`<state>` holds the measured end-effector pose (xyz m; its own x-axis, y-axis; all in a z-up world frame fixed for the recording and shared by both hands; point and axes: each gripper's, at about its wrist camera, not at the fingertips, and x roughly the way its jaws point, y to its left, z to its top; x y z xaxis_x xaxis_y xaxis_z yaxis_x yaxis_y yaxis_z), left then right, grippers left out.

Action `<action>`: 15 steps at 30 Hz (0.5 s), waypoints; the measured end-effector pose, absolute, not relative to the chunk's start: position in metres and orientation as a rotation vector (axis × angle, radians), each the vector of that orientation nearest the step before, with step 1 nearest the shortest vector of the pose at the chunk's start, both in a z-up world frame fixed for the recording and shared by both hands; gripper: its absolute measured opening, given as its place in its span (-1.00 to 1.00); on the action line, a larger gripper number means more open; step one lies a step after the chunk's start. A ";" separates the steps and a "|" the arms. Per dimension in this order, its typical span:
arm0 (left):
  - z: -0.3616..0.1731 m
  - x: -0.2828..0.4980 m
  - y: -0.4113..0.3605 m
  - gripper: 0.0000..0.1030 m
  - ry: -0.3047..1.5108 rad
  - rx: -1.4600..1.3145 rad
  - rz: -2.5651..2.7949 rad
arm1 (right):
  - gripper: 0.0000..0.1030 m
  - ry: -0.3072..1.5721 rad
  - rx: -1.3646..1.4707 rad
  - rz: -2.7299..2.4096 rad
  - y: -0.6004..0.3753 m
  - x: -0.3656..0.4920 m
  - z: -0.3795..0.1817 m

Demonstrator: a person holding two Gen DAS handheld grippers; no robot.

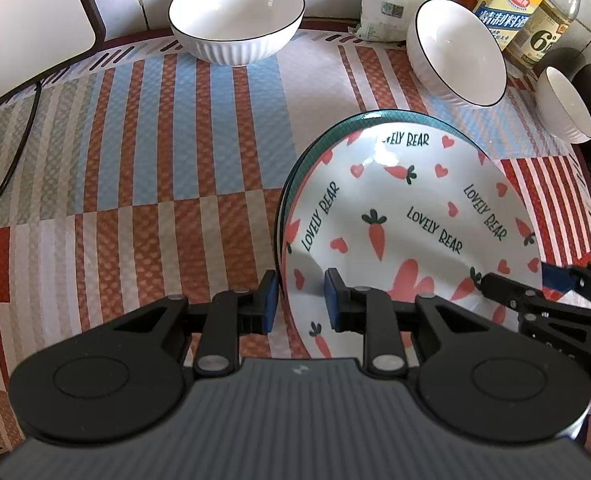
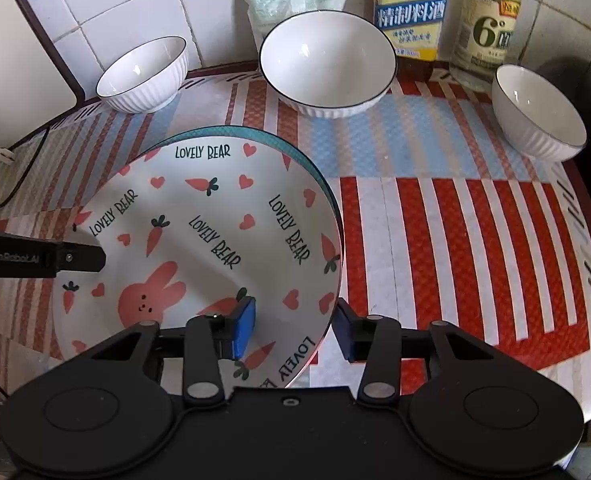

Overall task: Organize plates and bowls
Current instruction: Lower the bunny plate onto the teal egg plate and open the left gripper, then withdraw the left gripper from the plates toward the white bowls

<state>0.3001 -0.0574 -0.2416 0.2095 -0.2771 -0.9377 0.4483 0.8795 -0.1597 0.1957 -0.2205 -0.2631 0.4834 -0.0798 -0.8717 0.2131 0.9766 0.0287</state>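
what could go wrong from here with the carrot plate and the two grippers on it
1. The right hand-held gripper straddles the carrot plate rim with its pads apart; if the left hand-held gripper alone carries it, the plate may tilt or slide off the teal plate beneath.
2. Lifting could drag that teal plate along.
3. Swinging the plate back could knock the middle bowl.

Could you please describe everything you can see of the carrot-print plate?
The carrot-print plate is white and glossy, likely ceramic, printed with pink carrots, hearts, a rabbit and "LOVELY BEAR". It lies face up on a teal-rimmed plate on the striped mat. The left hand-held gripper straddles the stacked rims on one side, pads close. The right hand-held gripper straddles the opposite rim, pads clear.
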 end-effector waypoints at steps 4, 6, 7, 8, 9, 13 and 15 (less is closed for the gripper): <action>-0.235 0.294 -0.059 -0.44 1.231 0.202 -0.486 | -0.02 1.025 0.109 -0.183 -0.220 0.194 -0.264; -0.229 0.290 -0.057 -0.41 1.215 0.203 -0.478 | -0.03 1.002 0.105 -0.202 -0.222 0.190 -0.259; -0.225 0.288 -0.054 -0.40 1.204 0.201 -0.477 | -0.02 0.990 0.108 -0.211 -0.223 0.187 -0.253; -0.220 0.284 -0.052 -0.40 1.194 0.199 -0.475 | -0.02 0.972 0.117 -0.207 -0.224 0.183 -0.245; -0.215 0.280 -0.049 -0.40 1.185 0.199 -0.477 | -0.02 0.955 0.128 -0.199 -0.225 0.180 -0.238; -0.194 0.262 -0.043 -0.39 1.163 0.202 -0.510 | -0.02 0.943 0.134 -0.197 -0.226 0.168 -0.213; -0.183 0.253 -0.042 -0.34 1.163 0.200 -0.531 | -0.02 0.944 0.123 -0.191 -0.224 0.161 -0.203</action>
